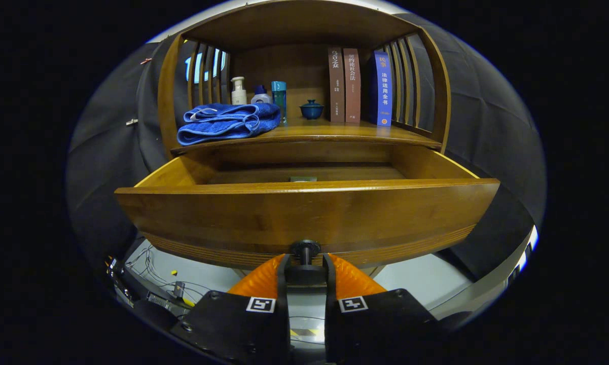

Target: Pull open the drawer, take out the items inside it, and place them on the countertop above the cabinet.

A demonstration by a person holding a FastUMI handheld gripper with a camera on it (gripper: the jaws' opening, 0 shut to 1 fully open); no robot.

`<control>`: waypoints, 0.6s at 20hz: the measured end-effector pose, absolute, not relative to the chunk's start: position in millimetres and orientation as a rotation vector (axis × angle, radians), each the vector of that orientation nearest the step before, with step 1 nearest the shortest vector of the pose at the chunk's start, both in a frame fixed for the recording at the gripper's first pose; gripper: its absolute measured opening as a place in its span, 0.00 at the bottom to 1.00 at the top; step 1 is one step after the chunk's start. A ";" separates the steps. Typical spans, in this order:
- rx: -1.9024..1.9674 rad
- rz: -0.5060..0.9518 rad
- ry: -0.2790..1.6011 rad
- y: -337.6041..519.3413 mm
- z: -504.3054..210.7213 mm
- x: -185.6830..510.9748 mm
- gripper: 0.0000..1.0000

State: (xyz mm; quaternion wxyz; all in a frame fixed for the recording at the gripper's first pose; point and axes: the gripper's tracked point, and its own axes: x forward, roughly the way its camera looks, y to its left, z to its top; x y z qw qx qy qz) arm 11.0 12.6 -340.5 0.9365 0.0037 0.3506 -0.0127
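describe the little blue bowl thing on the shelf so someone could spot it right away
Start at the wooden cabinet, whose drawer stands open with the gripper closed on its knob. On the countertop above, the small lidded cup sits between a teal bottle and the upright books. It is the only low, round, dark blue piece there.

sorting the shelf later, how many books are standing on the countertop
3. Two brown books stand side by side right of the small blue lidded pot; a blue book stands further right, by the slats.
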 end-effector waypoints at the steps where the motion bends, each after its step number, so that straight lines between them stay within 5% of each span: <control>1: 0.008 -0.022 0.719 12.5 -339.5 5.5 0.31; 12: 0.022 -0.018 0.759 12.0 -344.7 -28.8 0.31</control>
